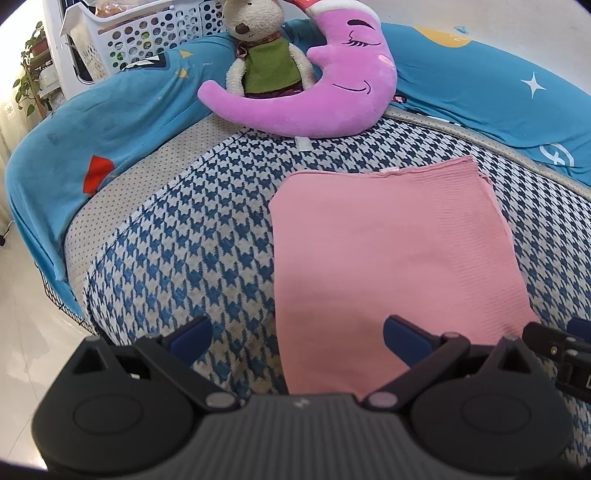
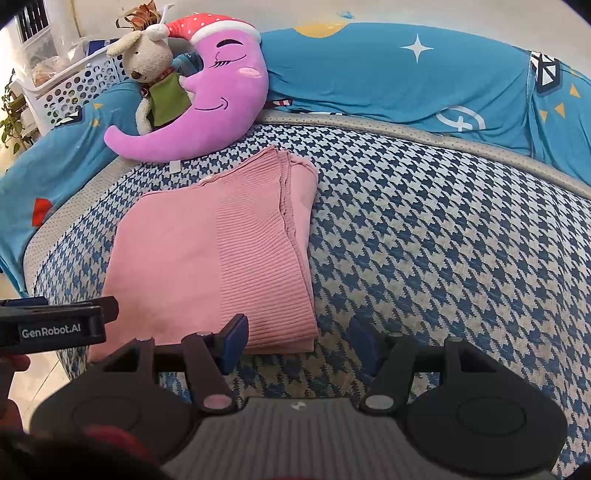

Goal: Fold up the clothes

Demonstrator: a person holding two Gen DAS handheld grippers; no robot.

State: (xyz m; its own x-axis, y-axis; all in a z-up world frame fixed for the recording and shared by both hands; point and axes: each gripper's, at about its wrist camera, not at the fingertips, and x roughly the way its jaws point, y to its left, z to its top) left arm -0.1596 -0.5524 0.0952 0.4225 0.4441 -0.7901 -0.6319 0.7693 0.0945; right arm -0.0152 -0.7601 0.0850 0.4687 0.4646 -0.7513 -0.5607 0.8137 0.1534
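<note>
- Blue-and-white houndstooth woven bed cover: work surface, spread under and ahead of both tools; broad and flat, which suits folding.
- Turquoise printed quilt with stars: bunched along the far edge, well beyond the tools, apparently pushed back to free the working area.
- Pink ribbed knit garment: the task's thing, lying flat in a rectangle directly ahead of both tools, stacked layers showing along its right side; judged partly folded already, near edge closest to the tools for the next lift.
- Purple plush crescent-moon pillow with a red cap: far side, beyond the garment, clear of it.
- Beige plush rabbit in a green vest: propped against the moon pillow.
- White perforated plastic laundry basket: far left, behind the quilt.
- Left gripper: jaws spread, empty, straddling the garment's near-left edge.
- Right gripper: jaws apart, empty, framing the garment's near-right corner, seemingly poised to pinch.
</note>
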